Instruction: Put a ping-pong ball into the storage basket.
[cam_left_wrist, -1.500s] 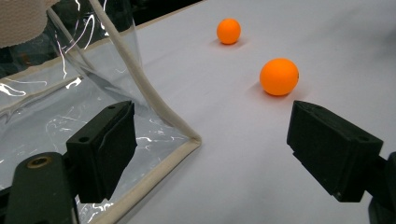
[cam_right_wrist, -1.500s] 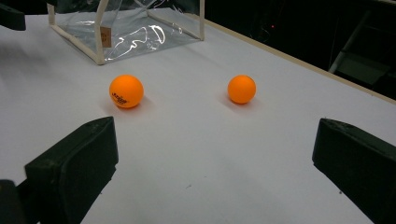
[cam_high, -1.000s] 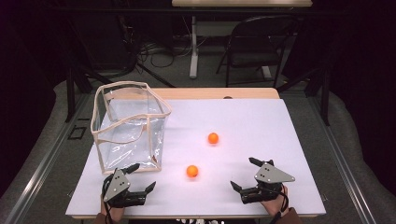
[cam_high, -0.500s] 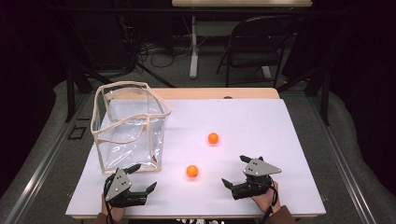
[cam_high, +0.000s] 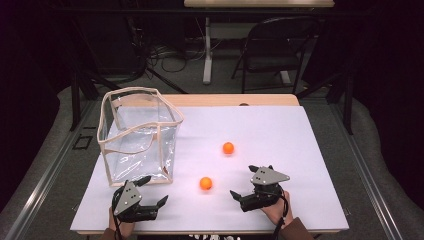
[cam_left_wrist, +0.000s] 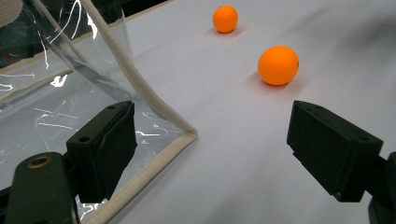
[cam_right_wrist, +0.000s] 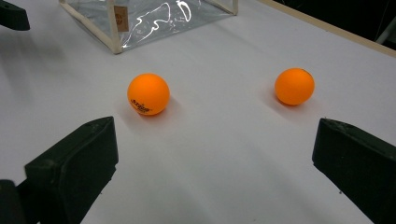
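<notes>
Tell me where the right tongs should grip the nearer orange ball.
Across the middle of the nearer orange ball, coming low from the person's side with the open right tongs. It is round, sits free on the white table, so opposite sides at its widest hold best.

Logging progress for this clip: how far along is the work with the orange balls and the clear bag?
Nothing looks done: the clear bag holds no ball that I can see. Both orange balls, the nearer ball and the farther ball, lie on the white table. The right gripper is open beside the nearer ball; the left gripper is open by the bag. Picking up and bagging both remain.
</notes>
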